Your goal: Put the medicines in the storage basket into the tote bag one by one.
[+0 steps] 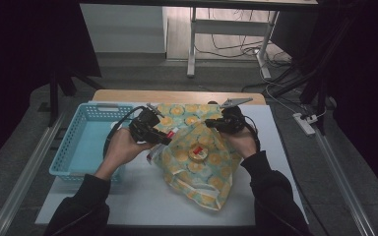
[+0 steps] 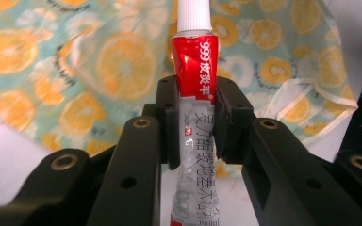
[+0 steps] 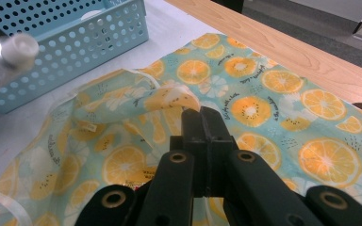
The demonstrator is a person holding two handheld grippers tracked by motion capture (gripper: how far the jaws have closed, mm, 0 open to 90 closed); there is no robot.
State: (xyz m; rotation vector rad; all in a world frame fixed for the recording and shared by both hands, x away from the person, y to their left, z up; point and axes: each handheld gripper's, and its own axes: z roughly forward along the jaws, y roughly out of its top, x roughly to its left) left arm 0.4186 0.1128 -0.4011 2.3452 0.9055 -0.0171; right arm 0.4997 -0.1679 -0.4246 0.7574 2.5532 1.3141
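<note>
While the left gripper clamps a red tube just above the orange-print bag, right gripper pinched together on the bag's edge, blue basket left of the bag, yellow tape roll on the bag.

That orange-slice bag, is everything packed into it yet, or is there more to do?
Not finished, I think. Done: a round yellow thing seems to be already in the bag. In hand: the right gripper pinches the bag's edge, lifting it open, and the left gripper holds a red-and-white tube near the opening. Left: the tube is not inside yet. The blue basket sits beside.
</note>
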